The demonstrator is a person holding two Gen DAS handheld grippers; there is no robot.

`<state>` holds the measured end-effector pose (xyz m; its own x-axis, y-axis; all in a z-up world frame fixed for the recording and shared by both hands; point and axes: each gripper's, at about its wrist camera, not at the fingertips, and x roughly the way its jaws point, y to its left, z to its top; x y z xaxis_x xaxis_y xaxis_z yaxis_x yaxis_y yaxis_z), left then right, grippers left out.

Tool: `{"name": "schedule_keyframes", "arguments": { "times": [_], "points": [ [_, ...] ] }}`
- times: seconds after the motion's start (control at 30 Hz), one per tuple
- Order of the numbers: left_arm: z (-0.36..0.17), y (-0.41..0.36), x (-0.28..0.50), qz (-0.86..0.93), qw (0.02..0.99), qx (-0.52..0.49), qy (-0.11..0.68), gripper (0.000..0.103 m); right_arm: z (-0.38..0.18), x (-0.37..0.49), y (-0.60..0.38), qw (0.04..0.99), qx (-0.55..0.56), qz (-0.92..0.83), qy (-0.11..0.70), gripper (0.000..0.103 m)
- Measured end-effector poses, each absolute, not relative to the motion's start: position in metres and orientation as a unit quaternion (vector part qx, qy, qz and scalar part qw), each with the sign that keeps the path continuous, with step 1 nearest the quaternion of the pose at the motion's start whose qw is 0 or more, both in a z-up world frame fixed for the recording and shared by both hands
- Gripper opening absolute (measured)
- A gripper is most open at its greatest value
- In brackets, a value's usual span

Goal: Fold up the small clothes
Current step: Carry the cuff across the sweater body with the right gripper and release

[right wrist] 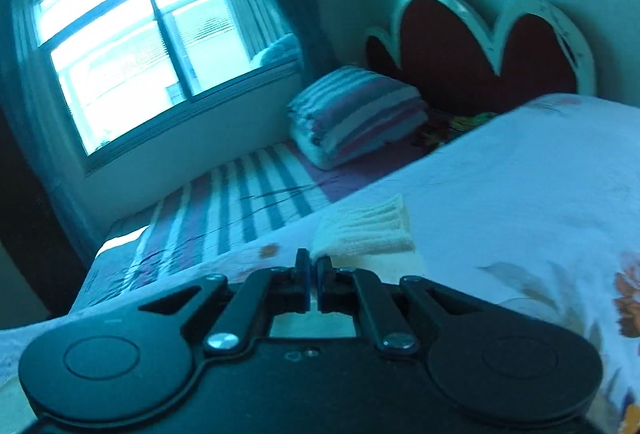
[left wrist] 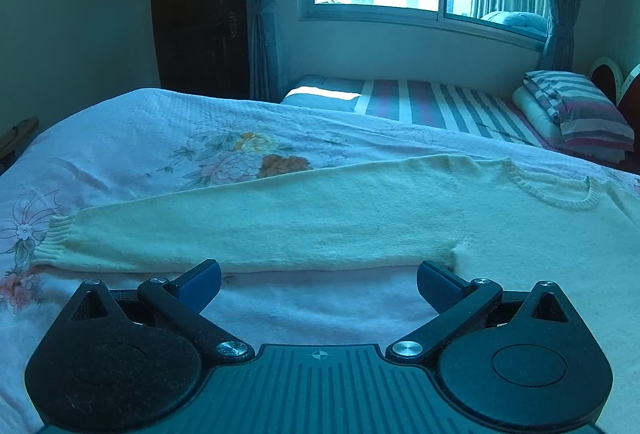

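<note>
The left gripper (left wrist: 319,280) hovers with jaws wide apart just before the cream sweater (left wrist: 304,222), spread flat on the floral bedspread (left wrist: 160,138) — sleeve stretched leftward. The right gripper (right wrist: 313,266) is clamped on the sweater's ribbed cuff (right wrist: 366,226) — lifted off the cover.

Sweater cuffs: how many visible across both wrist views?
2. One ribbed cuff lies flat at the sleeve end, far left of the open left gripper. The other cuff is pinched by the right gripper.
</note>
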<state>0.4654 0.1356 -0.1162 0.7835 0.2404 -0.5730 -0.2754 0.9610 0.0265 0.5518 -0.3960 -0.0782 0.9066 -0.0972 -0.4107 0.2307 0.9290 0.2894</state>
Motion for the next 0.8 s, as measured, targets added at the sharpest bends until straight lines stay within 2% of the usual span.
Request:
{"name": "schedule_keyframes", "arguments": {
  "times": [0.2, 0.47, 0.5, 0.57, 0.63, 0.7, 0.73, 0.8],
  "points": [
    [-0.117, 0.185, 0.449, 0.159, 0.940, -0.037, 0.300, 0.103, -0.078, 0.590, -0.260, 0.965, 0.098, 0.033, 0.242, 0.005],
    [-0.123, 0.229, 0.432, 0.171, 0.936, -0.045, 0.305, 0.103, -0.128, 0.598, -0.105, 0.941, -0.028, 0.129, 0.311, 0.006],
    [-0.124, 0.233, 0.430, 0.171, 0.936, -0.047, 0.305, 0.103, -0.132, 0.591, -0.096, 0.941, -0.039, 0.127, 0.310, 0.007],
    [-0.126, 0.239, 0.427, 0.172, 0.935, -0.050, 0.305, 0.103, -0.134, 0.582, -0.084, 0.944, -0.048, 0.122, 0.303, 0.021],
    [-0.127, 0.243, 0.427, 0.172, 0.935, -0.051, 0.305, 0.103, -0.136, 0.569, -0.081, 0.949, -0.056, 0.109, 0.289, 0.030],
    [-0.129, 0.246, 0.427, 0.170, 0.935, -0.053, 0.305, 0.103, -0.137, 0.569, -0.079, 0.949, -0.045, 0.116, 0.290, 0.021],
    [-0.130, 0.246, 0.427, 0.169, 0.935, -0.054, 0.305, 0.103, -0.137, 0.570, -0.076, 0.948, -0.046, 0.118, 0.293, 0.008],
    [-0.131, 0.245, 0.428, 0.167, 0.936, -0.054, 0.306, 0.103, -0.139, 0.575, -0.071, 0.949, -0.045, 0.117, 0.290, 0.004]
  ]
}}
